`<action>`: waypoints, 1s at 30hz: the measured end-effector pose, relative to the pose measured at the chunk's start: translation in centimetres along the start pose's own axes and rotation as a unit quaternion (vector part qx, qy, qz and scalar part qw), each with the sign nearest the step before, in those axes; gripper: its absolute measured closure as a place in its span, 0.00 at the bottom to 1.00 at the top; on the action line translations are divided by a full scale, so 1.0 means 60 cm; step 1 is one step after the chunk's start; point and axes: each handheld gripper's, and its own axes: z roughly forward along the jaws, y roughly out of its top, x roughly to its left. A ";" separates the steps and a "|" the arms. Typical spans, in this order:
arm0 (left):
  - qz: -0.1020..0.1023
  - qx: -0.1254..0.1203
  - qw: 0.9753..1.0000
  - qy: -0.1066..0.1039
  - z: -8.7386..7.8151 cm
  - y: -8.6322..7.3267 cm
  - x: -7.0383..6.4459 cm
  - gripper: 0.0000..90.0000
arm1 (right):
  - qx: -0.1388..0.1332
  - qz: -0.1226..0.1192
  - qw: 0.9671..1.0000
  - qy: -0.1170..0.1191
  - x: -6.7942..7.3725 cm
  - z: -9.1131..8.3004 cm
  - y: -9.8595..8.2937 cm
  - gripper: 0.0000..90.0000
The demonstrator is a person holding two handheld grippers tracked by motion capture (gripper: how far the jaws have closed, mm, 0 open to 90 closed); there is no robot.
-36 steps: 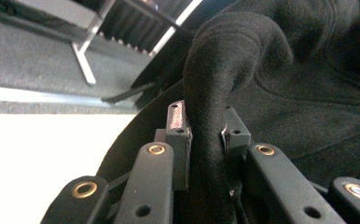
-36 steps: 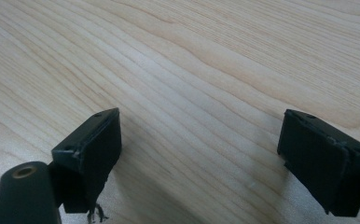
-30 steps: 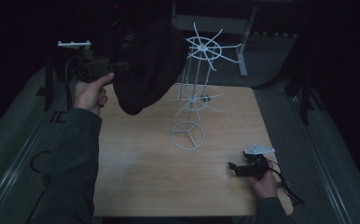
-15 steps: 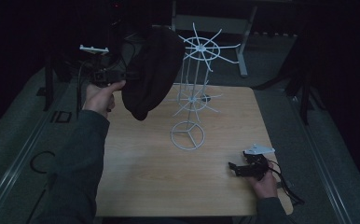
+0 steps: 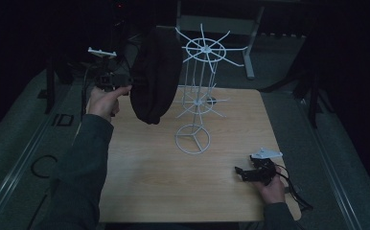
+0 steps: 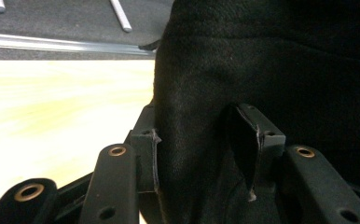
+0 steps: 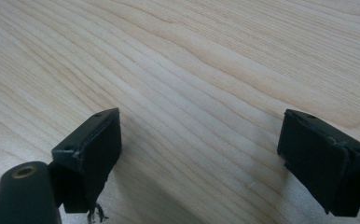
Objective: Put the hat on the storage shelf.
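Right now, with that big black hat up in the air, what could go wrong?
The black hat is pinched by only a fold in the left claw, so it might slip free. It hangs right beside the thin white wire rack; swinging it could snag a spoke or tip the rack.

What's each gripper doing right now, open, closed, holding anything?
Left gripper: shut on the black hat, held up beside the white wire rack.
Right gripper: open, holding nothing, low over the wooden table.
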 end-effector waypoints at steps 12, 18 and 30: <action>0.022 -0.033 0.999 -0.006 -0.022 0.001 -0.008 0.56 | 0.000 -0.001 1.000 0.000 0.000 0.000 0.000 0.15; 0.030 -0.038 0.999 0.000 -0.033 0.000 -0.009 0.55 | 0.000 -0.001 1.000 -0.001 0.000 0.000 0.000 0.15; 0.061 -0.046 0.997 0.020 -0.043 -0.007 -0.021 0.56 | 0.000 -0.001 1.000 -0.001 0.000 0.000 0.000 0.15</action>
